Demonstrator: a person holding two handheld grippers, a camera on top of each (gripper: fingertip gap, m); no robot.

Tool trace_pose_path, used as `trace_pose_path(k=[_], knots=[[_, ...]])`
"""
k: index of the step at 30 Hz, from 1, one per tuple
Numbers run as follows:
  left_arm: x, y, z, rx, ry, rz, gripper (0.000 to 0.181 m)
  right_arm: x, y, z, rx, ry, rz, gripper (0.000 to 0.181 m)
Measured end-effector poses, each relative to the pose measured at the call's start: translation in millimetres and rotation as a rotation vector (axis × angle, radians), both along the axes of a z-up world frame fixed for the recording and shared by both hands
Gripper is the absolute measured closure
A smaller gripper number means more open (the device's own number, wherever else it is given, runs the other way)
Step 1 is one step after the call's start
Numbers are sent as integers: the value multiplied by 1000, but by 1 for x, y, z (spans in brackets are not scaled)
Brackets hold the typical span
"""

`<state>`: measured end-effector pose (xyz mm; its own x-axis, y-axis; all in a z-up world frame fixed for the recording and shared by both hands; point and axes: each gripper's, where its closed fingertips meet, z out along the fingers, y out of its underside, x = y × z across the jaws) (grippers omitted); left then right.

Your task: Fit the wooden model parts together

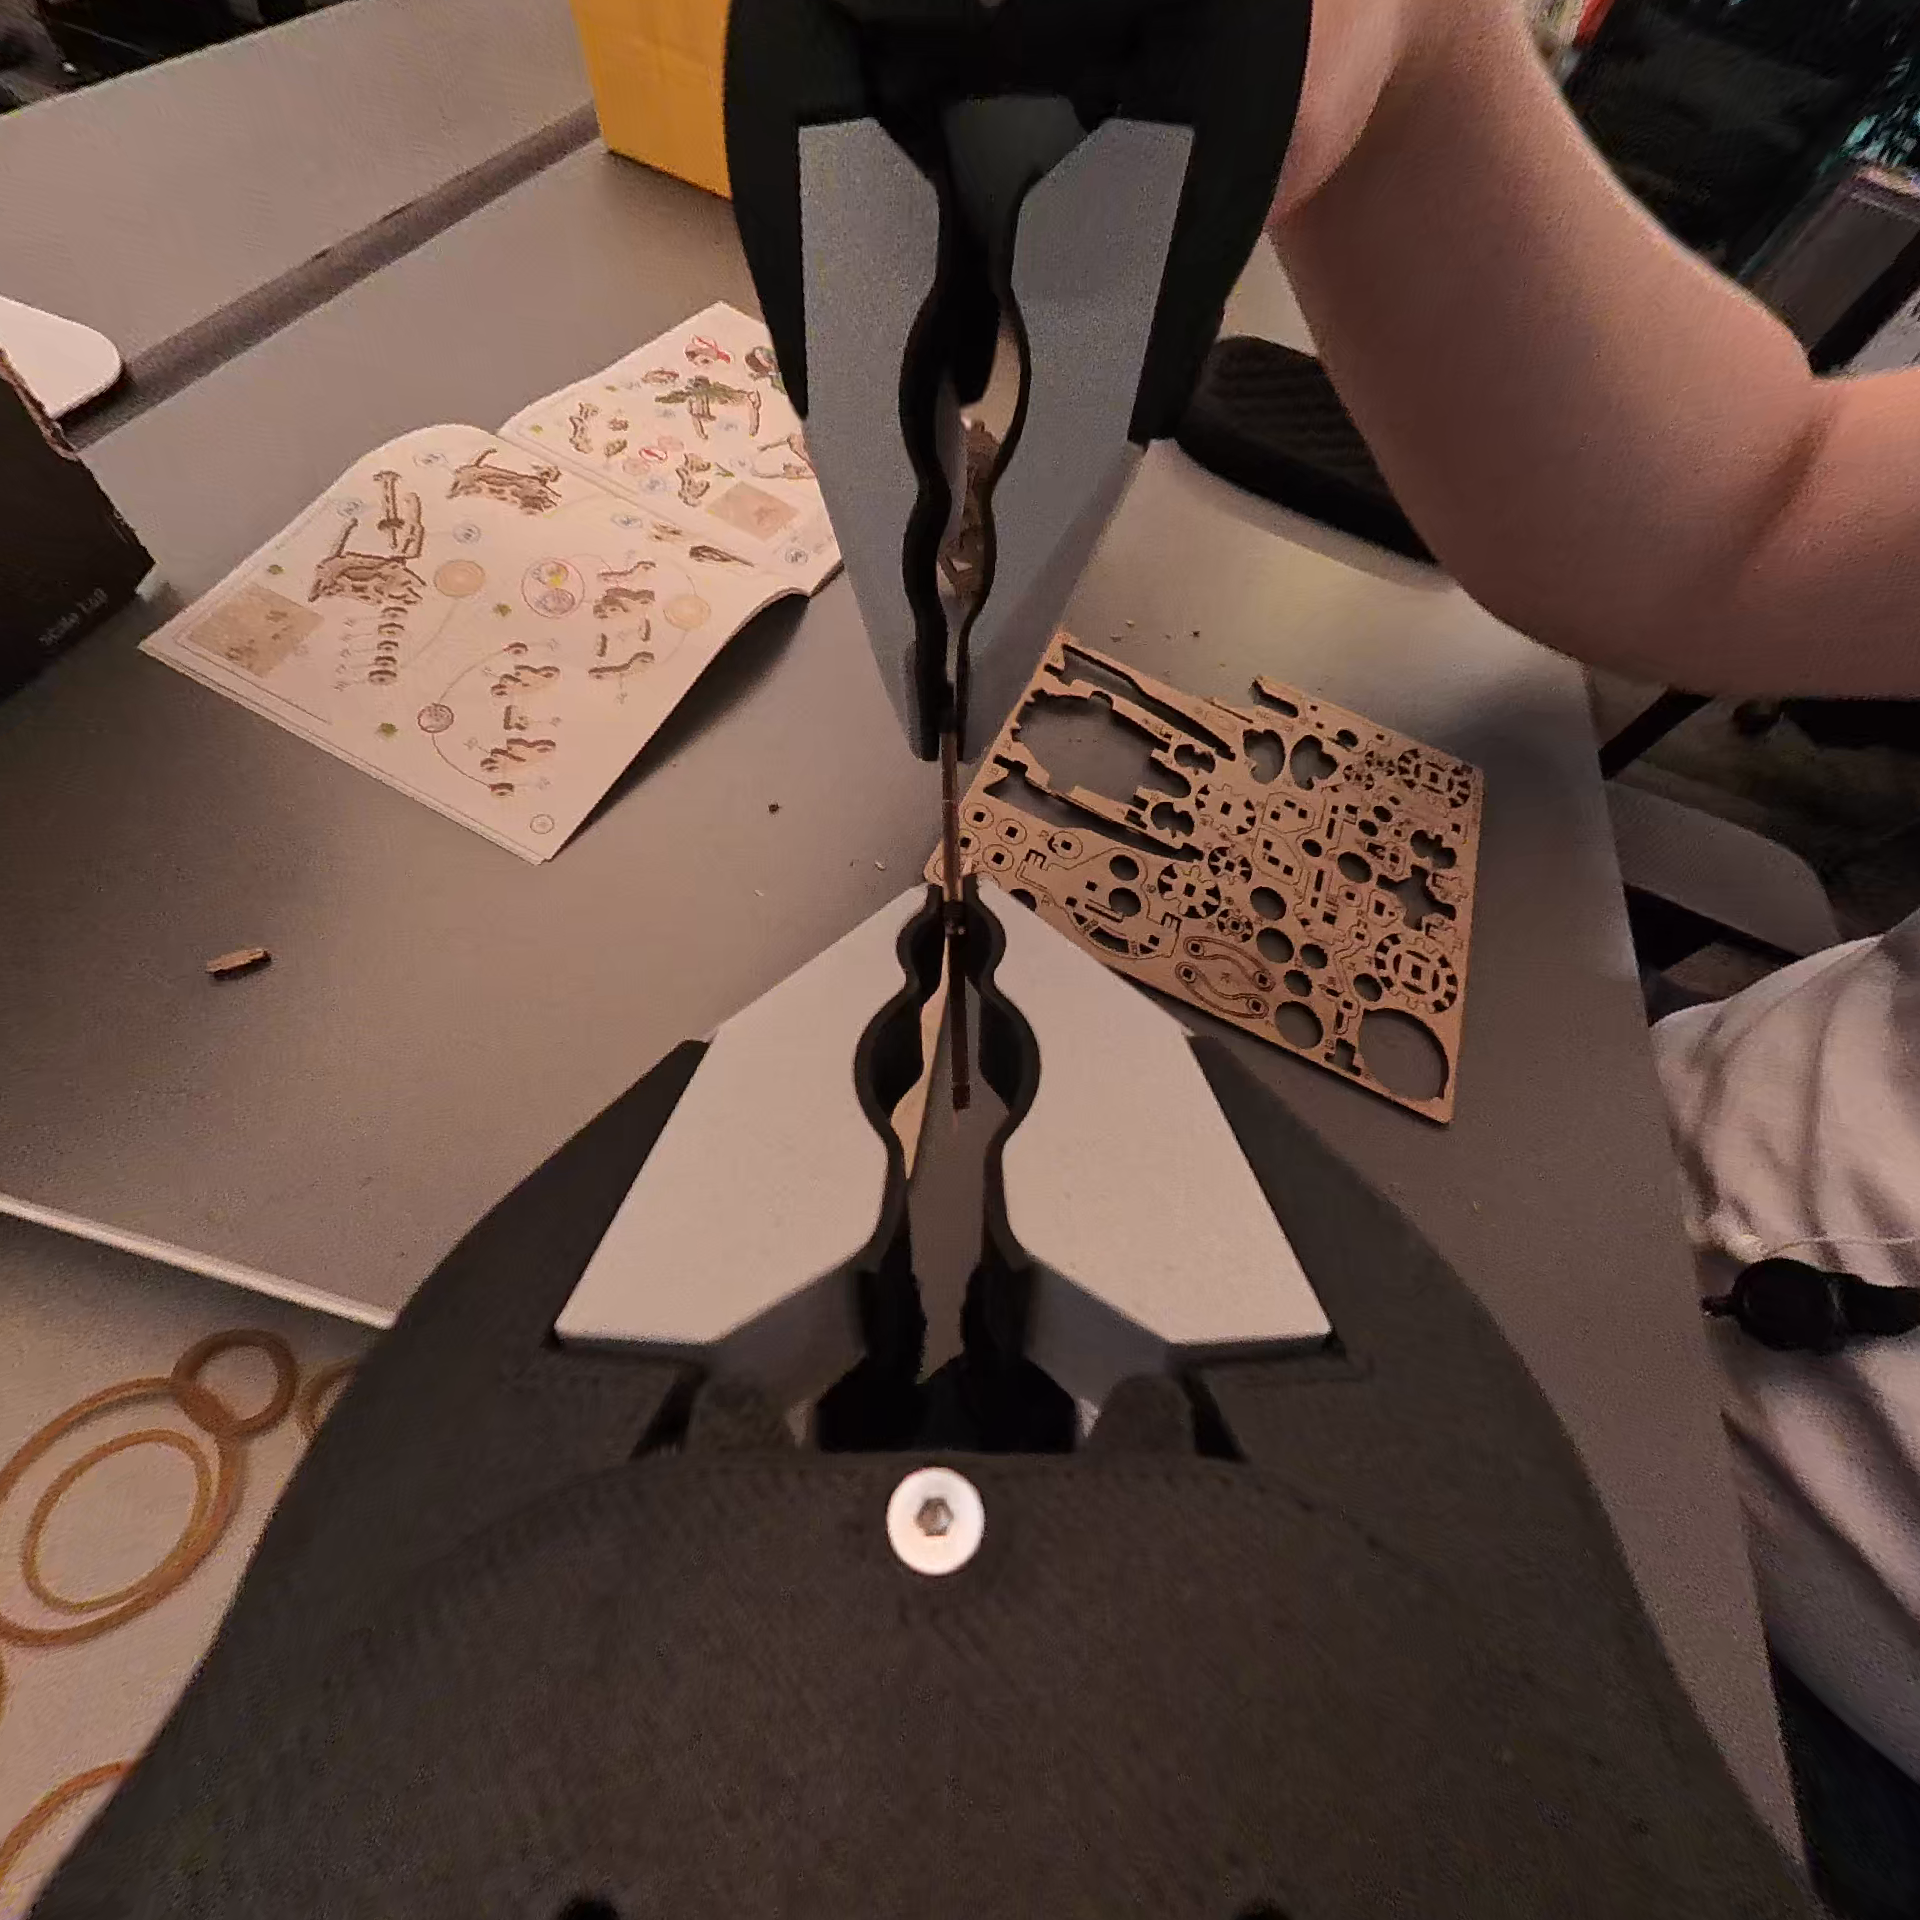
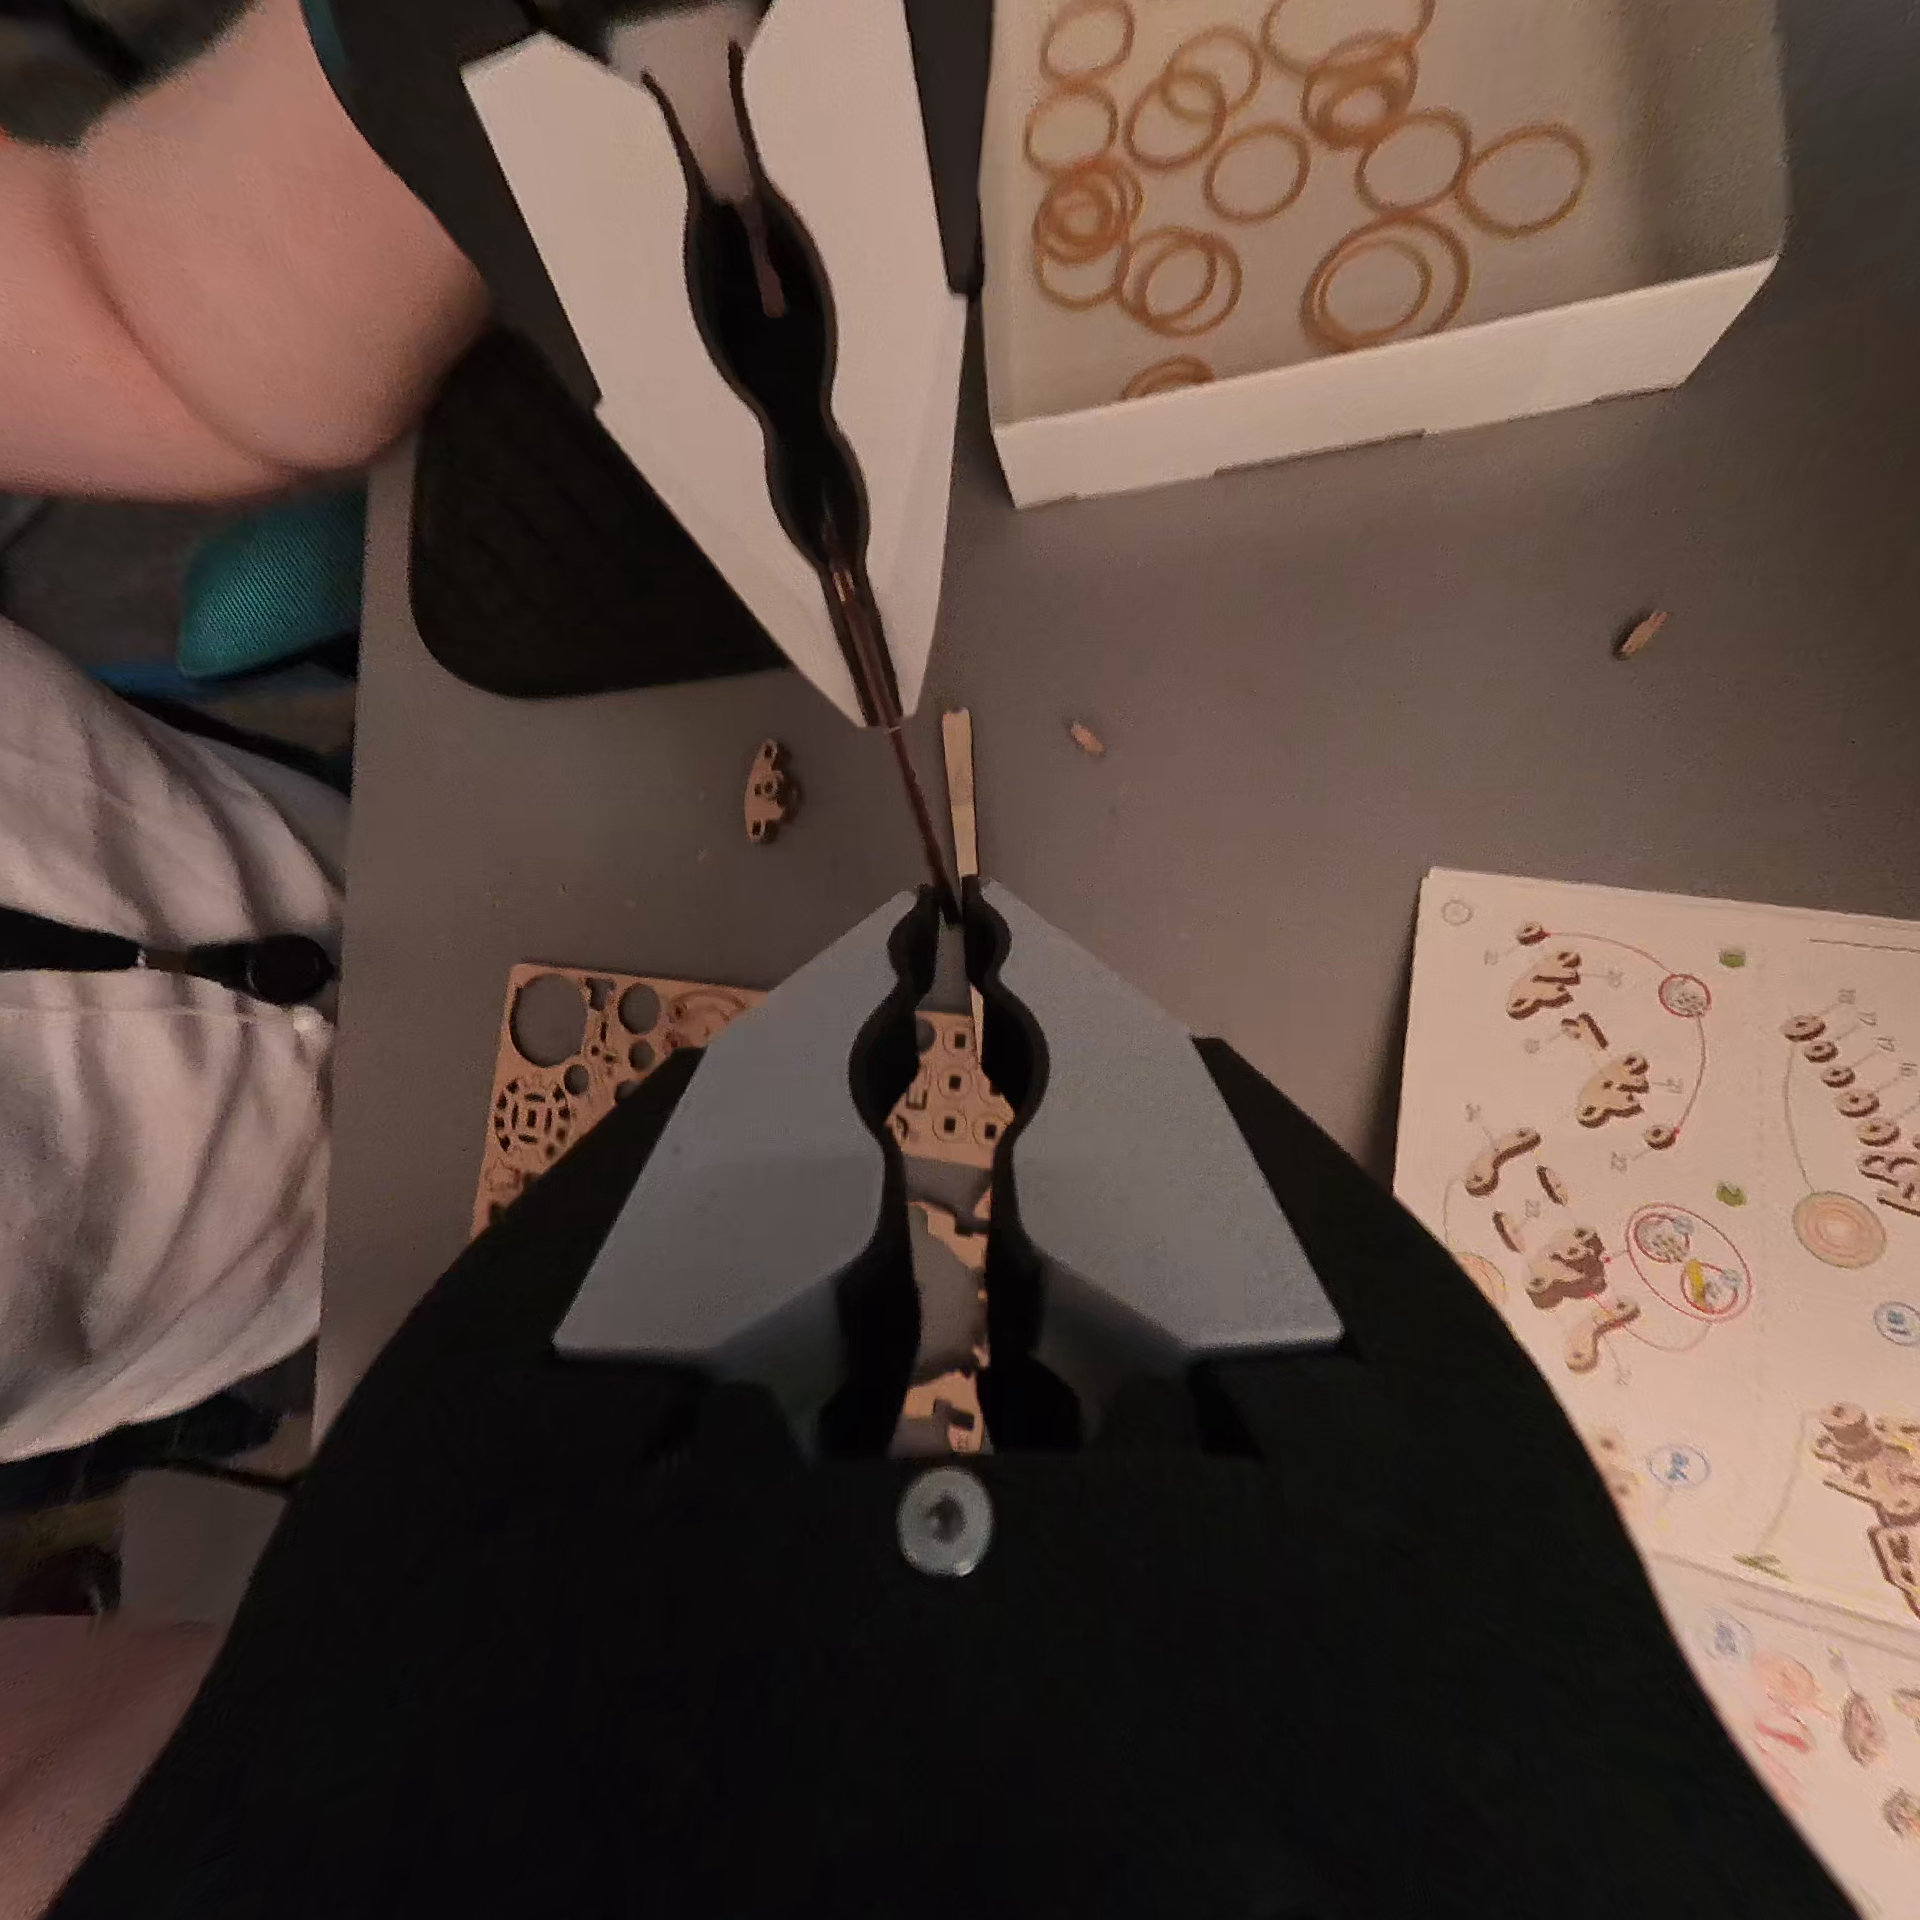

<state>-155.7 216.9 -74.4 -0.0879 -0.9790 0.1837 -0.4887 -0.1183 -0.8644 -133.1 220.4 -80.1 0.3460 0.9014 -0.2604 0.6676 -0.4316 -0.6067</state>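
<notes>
Here both the left gripper [image 1: 951, 914] and right gripper [image 2: 951, 899] clamp thin wooden strips [image 1: 949, 821] edge-on, above open table [image 1: 623, 987].

Hobby workbench, grey table [image 1: 436, 997], instruction booklet [image 1: 488, 623], rubber-band box [image 2: 1351, 416]

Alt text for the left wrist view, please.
The left gripper and right gripper meet tip to tip, both pinching a thin wooden part above a grey table; an instruction booklet and punched wooden sheet lie below.

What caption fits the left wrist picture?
Two grippers, left gripper and right gripper, pinch thin wooden parts tip to tip.
</notes>
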Motion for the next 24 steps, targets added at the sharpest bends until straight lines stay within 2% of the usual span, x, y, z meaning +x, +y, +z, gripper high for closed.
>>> trace_pose_path(k=[4, 7, 11, 15, 19, 24], knots=[[0, 2, 14, -103, -74, 14, 181, -6, 7, 30, 2, 276, -76, 178], [0, 6, 40, -207, -217, 30, 181, -7, 15, 62, 14, 505, -142, 178], [-4, 17, 59, -245, -327, 79, 181, 2, 28, 85, 72, 629, -232, 164], [-5, 25, 65, -302, -375, 128, 181, 20, 33, 98, 122, 596, -298, 160], [-6, 39, 64, -323, -410, 205, 181, 45, 17, 117, 245, 503, -298, 160], [-20, 58, 86, -297, -535, 314, 181, 89, 19, 110, 402, 281, -384, 158]])
